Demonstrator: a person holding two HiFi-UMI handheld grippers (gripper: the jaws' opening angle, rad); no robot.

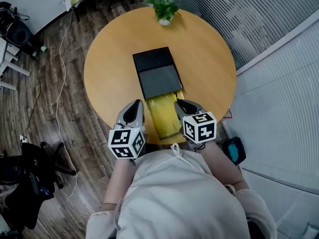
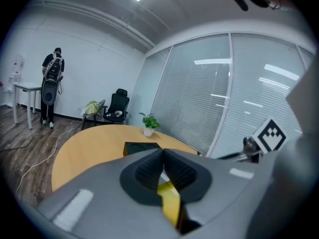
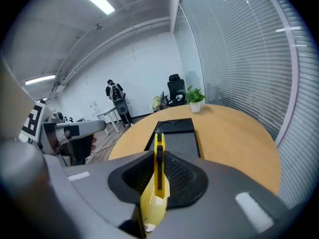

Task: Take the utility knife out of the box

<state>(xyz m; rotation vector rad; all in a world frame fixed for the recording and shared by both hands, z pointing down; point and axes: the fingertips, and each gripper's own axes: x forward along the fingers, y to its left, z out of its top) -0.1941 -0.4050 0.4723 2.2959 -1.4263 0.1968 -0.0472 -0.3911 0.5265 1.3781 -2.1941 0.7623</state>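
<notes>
Clearly the right gripper (image 3: 158,158) has the utility knife (image 3: 156,183). Its fingers (image 3: 180,176) are clamped on the flat sides of the slim yellow handle. The handle stands on edge between the ribbed black pads, with its grooved black slider on top and its nose just past the tips.

The left gripper (image 2: 163,153) has its fingers (image 2: 145,171) drawn together at the tips. A yellow strip (image 2: 170,198) shows in the slot behind them; I cannot tell whether it is pinched or only seen through the gap.

Ahead of both sets of fingers lies the box (image 1: 153,62), a flat black rectangle with a matt grey panel. Between the two grippers a glossy yellow tray (image 1: 167,114) butts against the box's near end. Everything rests on a round, smooth wooden worktop (image 1: 109,73), with a small potted plant (image 1: 163,9) beyond the box.

I judge that the knife is out of the box and the extraction is nearly done. The next move calls for carrying it clear and setting it on bare wood, gripped firmly because the smooth plastic could slip.
</notes>
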